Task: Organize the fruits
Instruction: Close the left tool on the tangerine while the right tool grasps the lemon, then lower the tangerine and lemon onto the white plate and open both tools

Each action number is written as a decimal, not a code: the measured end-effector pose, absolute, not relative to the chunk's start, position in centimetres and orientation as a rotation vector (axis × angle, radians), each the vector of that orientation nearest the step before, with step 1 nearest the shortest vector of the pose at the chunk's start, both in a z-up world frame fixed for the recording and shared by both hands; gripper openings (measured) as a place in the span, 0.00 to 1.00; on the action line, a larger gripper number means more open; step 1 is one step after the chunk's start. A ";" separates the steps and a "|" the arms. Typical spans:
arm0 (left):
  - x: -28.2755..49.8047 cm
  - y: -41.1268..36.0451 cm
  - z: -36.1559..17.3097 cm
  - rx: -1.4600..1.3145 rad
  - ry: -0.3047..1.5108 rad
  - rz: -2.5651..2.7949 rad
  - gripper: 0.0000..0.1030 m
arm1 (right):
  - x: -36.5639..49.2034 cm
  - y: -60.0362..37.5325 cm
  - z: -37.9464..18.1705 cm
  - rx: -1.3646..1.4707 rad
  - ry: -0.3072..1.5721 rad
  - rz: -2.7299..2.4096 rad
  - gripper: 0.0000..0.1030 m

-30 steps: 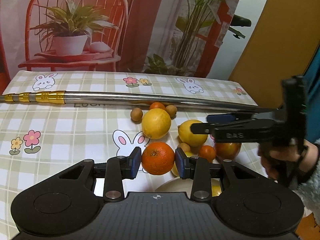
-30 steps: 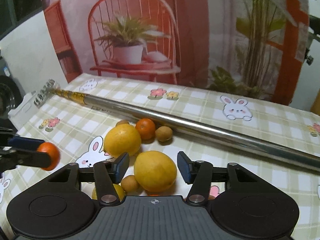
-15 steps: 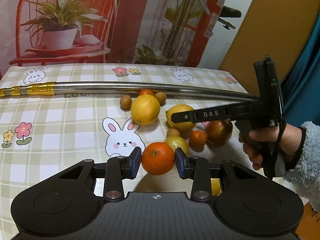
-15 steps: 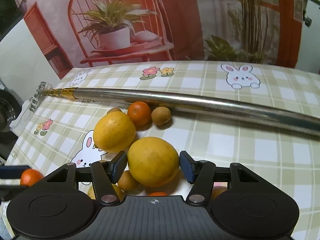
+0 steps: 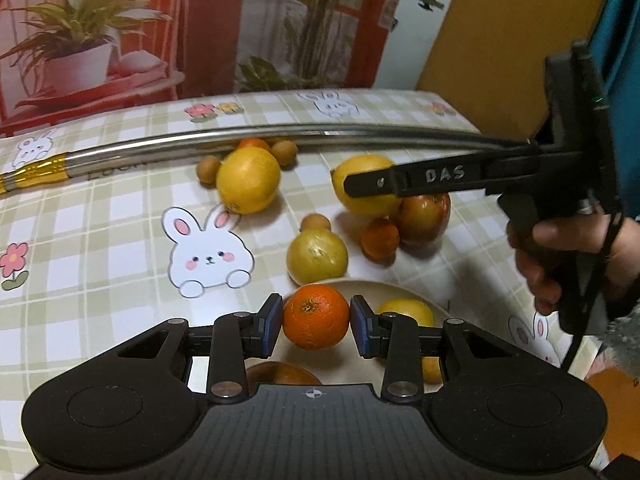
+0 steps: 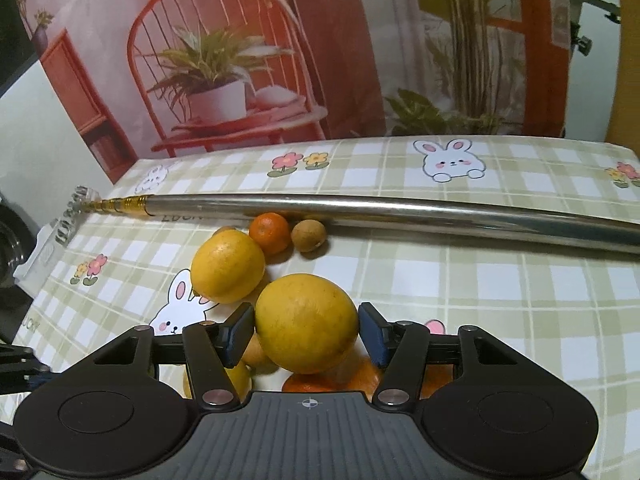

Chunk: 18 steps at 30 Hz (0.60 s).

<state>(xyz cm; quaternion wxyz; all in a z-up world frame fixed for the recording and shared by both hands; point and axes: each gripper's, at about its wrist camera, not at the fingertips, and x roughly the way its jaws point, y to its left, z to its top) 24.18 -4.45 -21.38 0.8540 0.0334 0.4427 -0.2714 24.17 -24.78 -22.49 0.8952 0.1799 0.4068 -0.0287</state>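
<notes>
While the left gripper point(image 5: 316, 323) pinches an orange point(image 5: 316, 322) between its blue pads point(image 5: 273, 325), the fruit hangs low in the centre of the left view, above the near rim of a beige plate point(image 5: 404, 290). On the plate, right of the orange, lies a yellow fruit point(image 5: 406, 311); a brown-orange fruit point(image 5: 282, 373) shows just under the gripper. Beyond the plate's far rim sits a pale yellow-green fruit point(image 5: 317, 255), touching the rim as far as can be told.

The right gripper point(image 6: 306, 328) stands at lower centre of its own view, jaws spread about a big lemon point(image 6: 307, 323); the pads sit close on either side, but whether they touch the skin cannot be told. In the left view this gripper point(image 5: 400, 184) reaches in from the right, crossing in front of the same lemon point(image 5: 366, 186), with a reddish fruit point(image 5: 424, 216) and a small tangerine point(image 5: 380, 239) just beside it.

At middle left of the right view lies a second lemon point(image 6: 227, 266), with a tangerine point(image 6: 269, 232) and a brown longan point(image 6: 308, 235) behind it, against a steel pole point(image 6: 360, 206) that crosses the checked cloth point(image 6: 500, 280) from left to right.
</notes>
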 end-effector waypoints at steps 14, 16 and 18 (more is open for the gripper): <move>24.8 -6.5 -23.3 0.151 1.009 -0.570 0.38 | 20.8 -24.3 -20.4 0.377 0.770 -0.068 0.51; 24.9 -6.5 -23.4 0.143 1.017 -0.570 0.38 | 20.2 -24.2 -20.2 0.376 0.764 -0.074 0.51; 25.1 -6.6 -23.5 0.130 1.023 -0.565 0.39 | 19.7 -24.2 -20.0 0.381 0.761 -0.079 0.51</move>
